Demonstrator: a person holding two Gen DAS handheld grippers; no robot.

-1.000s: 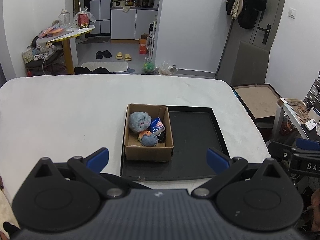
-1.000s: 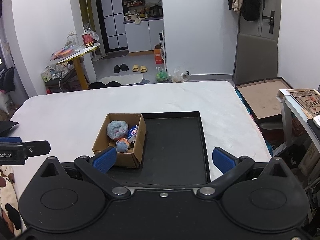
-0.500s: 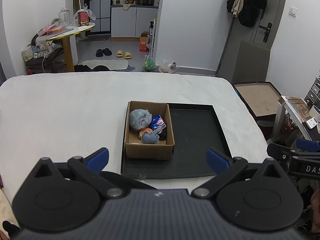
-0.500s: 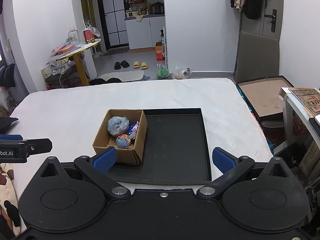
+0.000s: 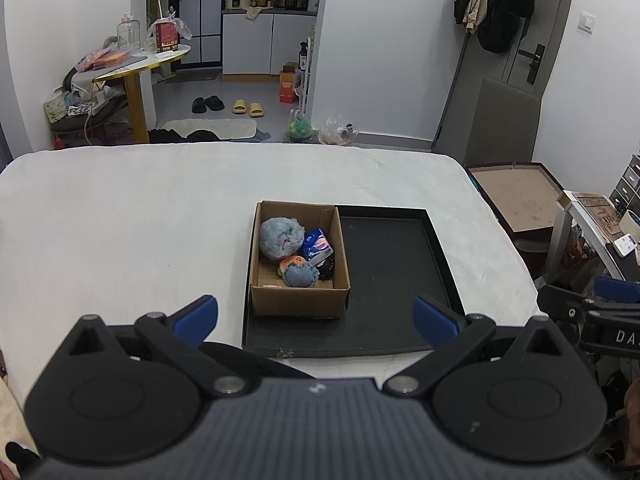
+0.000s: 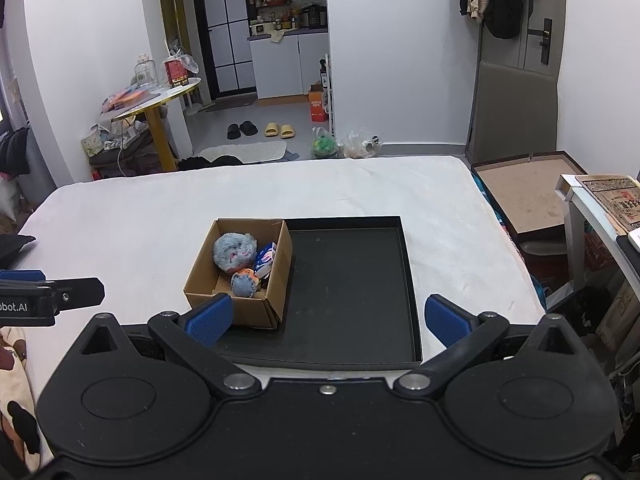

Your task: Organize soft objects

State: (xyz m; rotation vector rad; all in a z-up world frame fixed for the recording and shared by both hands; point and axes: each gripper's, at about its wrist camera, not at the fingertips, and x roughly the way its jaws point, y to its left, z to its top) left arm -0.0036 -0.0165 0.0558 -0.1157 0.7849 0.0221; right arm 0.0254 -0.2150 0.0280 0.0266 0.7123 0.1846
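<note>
A cardboard box [image 5: 299, 258] is sitting at the left end of a black tray [image 5: 394, 272] near the frame's centre, holding a fluffy blue ball [image 5: 280, 238], a blue packet [image 5: 317, 245] and a smaller blue plush [image 5: 300, 274]. The left gripper [image 5: 316, 316] and the right gripper [image 6: 326, 314] are hanging at the bottom with jaws apart, gripping nothing.

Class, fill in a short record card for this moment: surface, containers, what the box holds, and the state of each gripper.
surface: white table
containers: cardboard box standing in the left part of the black tray
box contents: large blue fluffy ball, small blue fluffy toy, blue packet, a dark item too hidden to identify
tray, right part: bare
left gripper: open, holding nothing, short of the box
right gripper: open, holding nothing
</note>
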